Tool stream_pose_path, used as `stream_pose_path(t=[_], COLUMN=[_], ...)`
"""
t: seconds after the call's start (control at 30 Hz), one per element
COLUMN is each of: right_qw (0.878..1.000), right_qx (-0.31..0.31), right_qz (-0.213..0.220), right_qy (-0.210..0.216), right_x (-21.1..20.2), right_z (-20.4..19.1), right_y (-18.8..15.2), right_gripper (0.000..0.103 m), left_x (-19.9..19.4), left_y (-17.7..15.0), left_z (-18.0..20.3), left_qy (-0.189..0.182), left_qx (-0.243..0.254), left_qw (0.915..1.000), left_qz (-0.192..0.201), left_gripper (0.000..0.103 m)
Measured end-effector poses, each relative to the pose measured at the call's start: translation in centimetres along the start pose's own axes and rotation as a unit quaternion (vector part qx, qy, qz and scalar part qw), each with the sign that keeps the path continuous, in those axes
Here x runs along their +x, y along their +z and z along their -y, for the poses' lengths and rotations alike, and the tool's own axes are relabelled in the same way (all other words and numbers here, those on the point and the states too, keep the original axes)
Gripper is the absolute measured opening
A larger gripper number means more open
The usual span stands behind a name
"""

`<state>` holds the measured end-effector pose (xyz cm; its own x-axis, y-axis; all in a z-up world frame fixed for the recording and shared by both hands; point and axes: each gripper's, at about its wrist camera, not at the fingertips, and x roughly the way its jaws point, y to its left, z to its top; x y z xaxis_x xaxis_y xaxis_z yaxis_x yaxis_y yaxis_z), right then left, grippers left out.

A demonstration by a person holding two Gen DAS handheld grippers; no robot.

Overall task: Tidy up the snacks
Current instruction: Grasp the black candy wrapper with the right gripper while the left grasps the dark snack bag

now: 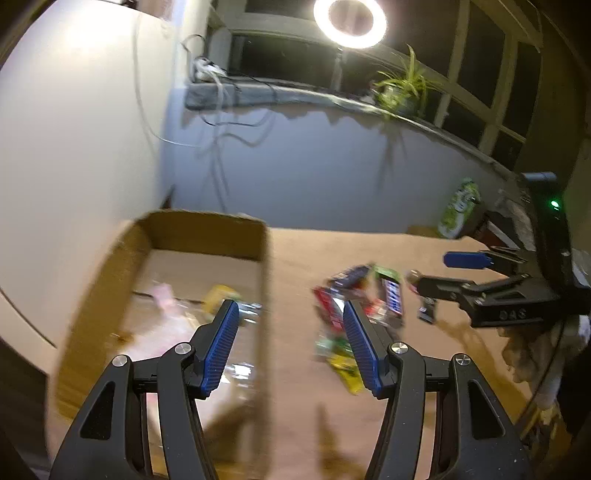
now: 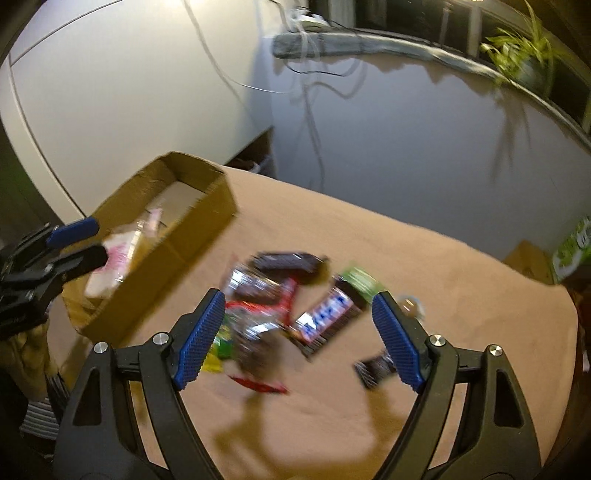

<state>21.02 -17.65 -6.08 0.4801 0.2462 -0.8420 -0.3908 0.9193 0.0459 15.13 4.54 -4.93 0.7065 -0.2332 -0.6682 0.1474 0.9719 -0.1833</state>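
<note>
A cardboard box [image 1: 184, 229] stands on the left of the tan table; it also shows in the right wrist view [image 2: 162, 258]. It holds a pink-and-white packet [image 2: 114, 258] and a yellow packet [image 1: 221, 297]. A pile of snack bars [image 1: 354, 299] lies right of the box; in the right wrist view the pile [image 2: 288, 306] includes a blue-and-white bar [image 2: 328, 314] and a dark bar [image 2: 286, 263]. My left gripper [image 1: 290, 314] is open and empty above the box's right wall. My right gripper [image 2: 299, 304] is open and empty above the pile. Both views are blurred.
A green-and-white bag [image 1: 460, 208] stands at the table's far right edge. A small dark bar [image 2: 375, 369] lies apart from the pile. A wall with cables, a sill with a plant [image 1: 402, 86] and a ring light [image 1: 349, 22] lie behind.
</note>
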Motion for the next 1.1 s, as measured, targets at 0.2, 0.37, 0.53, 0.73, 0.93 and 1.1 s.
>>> stream_pose_path(t=[0.2,0.37,0.53,0.73,0.93,1.1], right_qw=[0.999,0.997,0.993,0.989,0.990,0.992], right_qx=[0.027,0.058,0.092,0.112,0.110,0.080], right_qz=[-0.013,-0.041,-0.076,-0.093,-0.090,-0.094], right_qy=[-0.019,-0.033,-0.022,0.003,-0.004,-0.032], right_x=[0.1,1.2,2.8,4.5,5.4,6.6], right_z=[3.5,6.2,8.3,8.9,8.4,6.6], right_y=[-2.1,-3.6,-5.1,-5.6,-4.7,-3.7], right_gripper=[0.084,0.084,0.080,0.060,0.055,0.050], left_x=[1.8,3.8,5.4,7.0,8.2,9.2], left_y=[-1.2,-2.1,-2.8,-3.0,-2.7,-2.5], left_z=[2.7,4.7,5.7,6.3,6.5,6.8], left_qy=[-0.026,-0.041,-0.052,-0.061,-0.060,-0.053], left_qx=[-0.002,0.000,-0.005,-0.014,-0.018,-0.014], left_qw=[0.9994,0.9978,0.9962,0.9941,0.9935,0.9935], left_qz=[-0.025,-0.052,-0.071,-0.088,-0.095,-0.100], left_gripper=[0.058,0.058,0.058,0.058,0.058,0.057])
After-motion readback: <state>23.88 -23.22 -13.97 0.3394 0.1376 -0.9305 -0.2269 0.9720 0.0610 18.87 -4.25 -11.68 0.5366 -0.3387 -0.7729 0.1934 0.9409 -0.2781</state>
